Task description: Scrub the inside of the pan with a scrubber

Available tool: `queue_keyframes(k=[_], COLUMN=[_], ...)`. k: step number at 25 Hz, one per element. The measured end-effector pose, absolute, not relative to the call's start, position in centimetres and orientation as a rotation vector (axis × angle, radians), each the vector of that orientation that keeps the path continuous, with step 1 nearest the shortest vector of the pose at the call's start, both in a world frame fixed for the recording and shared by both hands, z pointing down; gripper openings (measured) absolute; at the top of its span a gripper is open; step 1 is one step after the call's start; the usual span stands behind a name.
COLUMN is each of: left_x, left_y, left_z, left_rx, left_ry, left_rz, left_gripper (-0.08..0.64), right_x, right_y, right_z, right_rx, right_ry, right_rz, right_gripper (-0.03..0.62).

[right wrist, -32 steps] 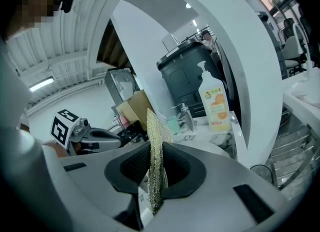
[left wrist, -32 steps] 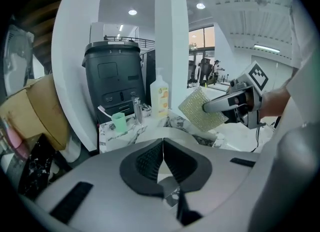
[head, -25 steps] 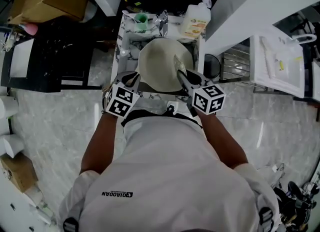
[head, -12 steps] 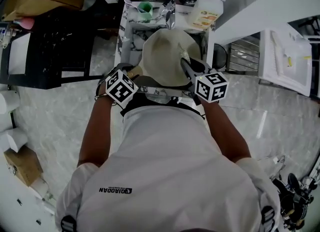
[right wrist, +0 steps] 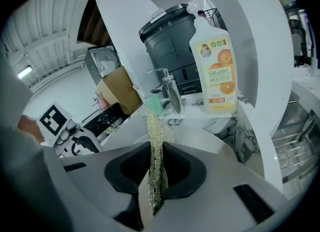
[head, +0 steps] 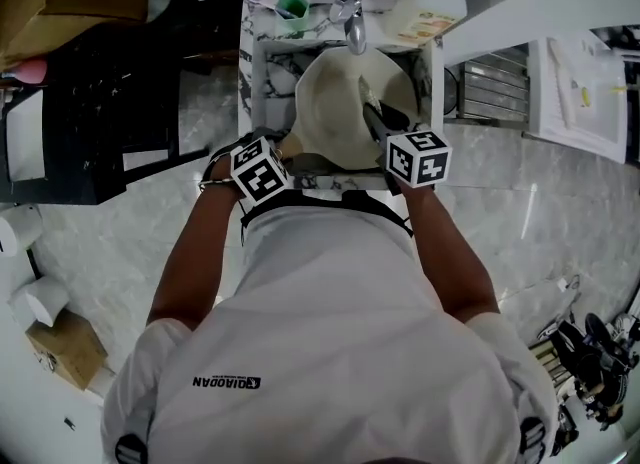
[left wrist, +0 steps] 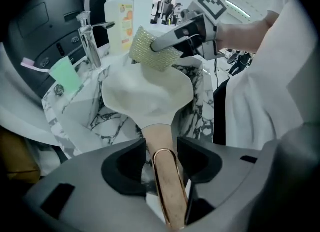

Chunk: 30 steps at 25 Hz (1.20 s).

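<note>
**Left hand-held gripper**: grey moulded body with black rubbery pads and a marker cube on its back. The jaws are spread wide and have just been opening. The handle lies in the gap between them, and the pads do not press on it.

**Handle**: a flat bar with a rounded end, pale wood tone, edged with a coppery band. It runs from under the left hand-held gripper forward to the pan.

**Pan**: round and shallow, with a smooth matt cream inside. It sits down in the sink, just ahead of the left hand-held gripper and below and ahead of the right one.

**Right hand-held gripper**: same build as the left, with dark pads. The jaws are pinched on the scrubber, one pad on each flat face.

**Scrubber**: a thin flat pad of glittery yellow-green woven mesh. It stands edge-on between the right pads and sticks out past their tips, over the far part of the pan. Whether it touches the pan cannot be told.

**Sink**: a rectangular basin of white stone with dark veining. It surrounds the pan, beneath both hand-held grippers.

**Faucet**: polished chrome with a slim upright spout, on the back ledge beyond the right hand-held gripper's tips.

**Cup**: mint green and smooth-walled, ahead and to the left of the left hand-held gripper.

**Bottle**: whitish plastic with a label showing oranges, upright on the back ledge, ahead and to the right of the right hand-held gripper.

**Bin**: dark grey with a domed lid, behind the faucet and farthest off.
</note>
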<state>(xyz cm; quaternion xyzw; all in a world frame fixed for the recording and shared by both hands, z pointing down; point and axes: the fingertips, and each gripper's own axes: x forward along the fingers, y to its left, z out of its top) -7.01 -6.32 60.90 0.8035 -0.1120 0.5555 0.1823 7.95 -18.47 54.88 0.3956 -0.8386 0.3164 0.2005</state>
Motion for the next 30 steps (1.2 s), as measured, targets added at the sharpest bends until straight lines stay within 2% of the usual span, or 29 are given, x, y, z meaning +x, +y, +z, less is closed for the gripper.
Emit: queue_keyframes(k=[10,19,22,30], left_x=[-6.7,-7.3,-7.3,-7.4], left_y=[-6.5,-6.2,-6.3,-6.5], left_z=[61.5,62.8,62.7,62.5], left_rx=[2.245,2.219,2.202,2.191], left_ry=[-0.348,-0.324,-0.351,-0.433], left_rz=[1.445,1.528,1.468,1.335], left_gripper=[0.193,0.195,0.196,0.192], right_x=[8.0,8.2,7.0,4.7], right_y=[-23.3,-27.4,-27.8,-29.0], right_z=[58.9,63.0,64.8,67.5], right_rx=[1.188,1.288,1.241,1.193], right_ry=[-2.24,-2.107,-2.094,-2.123], right_rz=[0.735,0.552,0.504,0.611], right_gripper=[0.078,0.078,0.081,0.104])
